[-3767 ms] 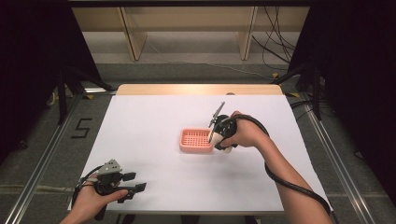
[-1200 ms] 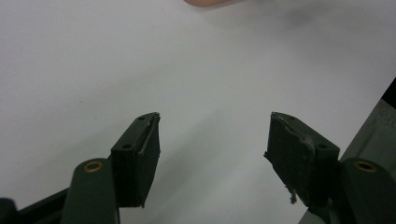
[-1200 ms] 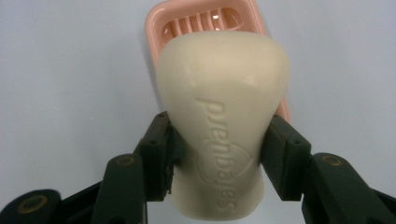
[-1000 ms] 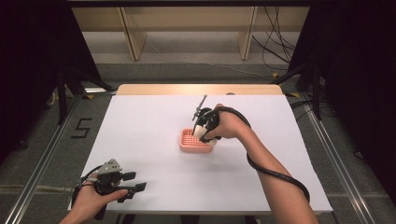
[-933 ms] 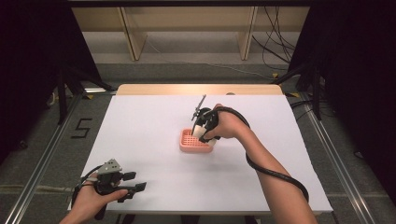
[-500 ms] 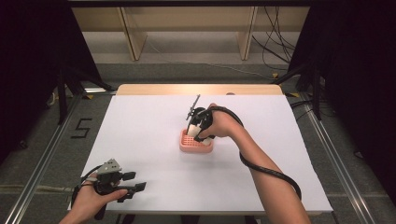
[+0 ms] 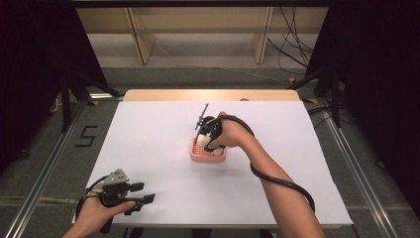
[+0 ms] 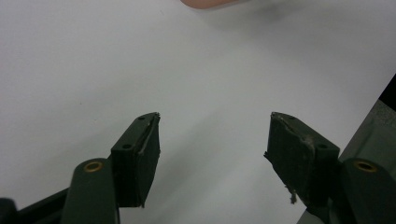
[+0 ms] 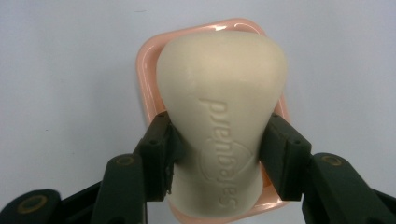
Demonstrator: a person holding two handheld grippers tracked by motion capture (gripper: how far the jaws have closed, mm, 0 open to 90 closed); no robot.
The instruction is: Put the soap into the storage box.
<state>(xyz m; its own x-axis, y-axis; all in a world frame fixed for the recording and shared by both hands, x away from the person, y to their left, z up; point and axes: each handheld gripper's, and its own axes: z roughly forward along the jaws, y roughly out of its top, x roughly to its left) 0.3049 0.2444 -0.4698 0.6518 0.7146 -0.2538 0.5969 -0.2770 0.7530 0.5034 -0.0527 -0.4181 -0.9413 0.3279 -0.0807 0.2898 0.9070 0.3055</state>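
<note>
A white desk (image 7: 148, 144) is seen under a dark-walled room, with a wooden frame and loose cables on the floor beyond its far edge. Near the desk's middle a pink soap dish (image 7: 200, 156) is set, and a cream bar of soap (image 9: 222, 112), with a brand name pressed into its face, is held directly above it. The bar is pinched at its narrower waist by the right gripper (image 9: 219, 144), whose jaws are pressed against both sides of it. In the right gripper view the dish rim (image 9: 144, 70) is seen framing the bar closely.

Compared with a few seconds ago, the right hand has been carried from just beside the dish to a place over it, and during the last second it has been eased further over the tray. From this it is judged that the bar is about to be lowered into the dish and released; whether it already touches the ribbed floor cannot be told.

At the near left corner the left gripper (image 7: 133, 196) is rested on the desk, unmoved, its jaws spread with nothing between them.
</note>
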